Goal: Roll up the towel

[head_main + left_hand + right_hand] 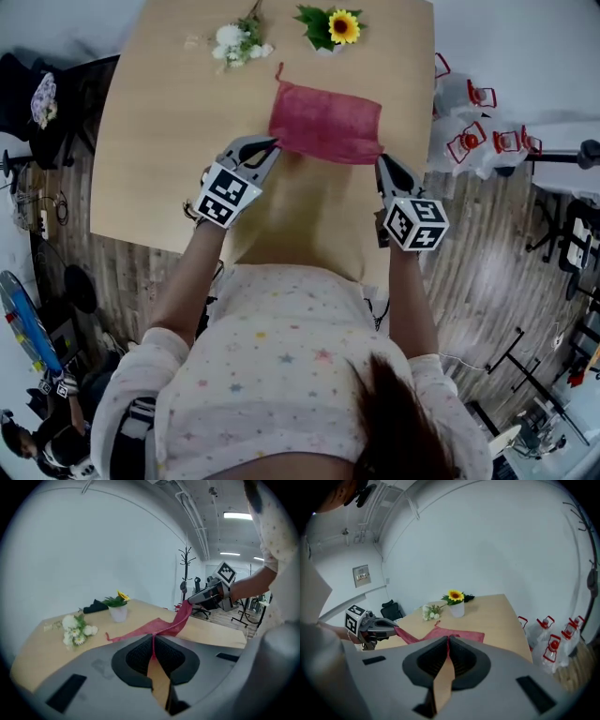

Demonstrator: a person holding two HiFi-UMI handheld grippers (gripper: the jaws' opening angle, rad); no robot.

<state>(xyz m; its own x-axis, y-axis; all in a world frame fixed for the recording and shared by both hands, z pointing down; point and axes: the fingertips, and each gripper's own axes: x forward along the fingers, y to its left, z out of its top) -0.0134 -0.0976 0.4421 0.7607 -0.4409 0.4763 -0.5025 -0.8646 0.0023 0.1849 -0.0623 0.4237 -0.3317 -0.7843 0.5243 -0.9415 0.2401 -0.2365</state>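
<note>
While towel (326, 122) lies on table (159, 141), near left corner is pinched by left gripper (271, 147), near right corner by right gripper (382, 162).

light wooden table (159, 141) here, red towel (326, 122) lying on it, white flower bunch (236, 42) and a potted sunflower (335, 28) along the far edge.

My pale top (281, 366) carries small coloured stars; my left gripper (274, 143) and right gripper (380, 160) are grey with black-and-white marker cubes (225, 195).
</note>
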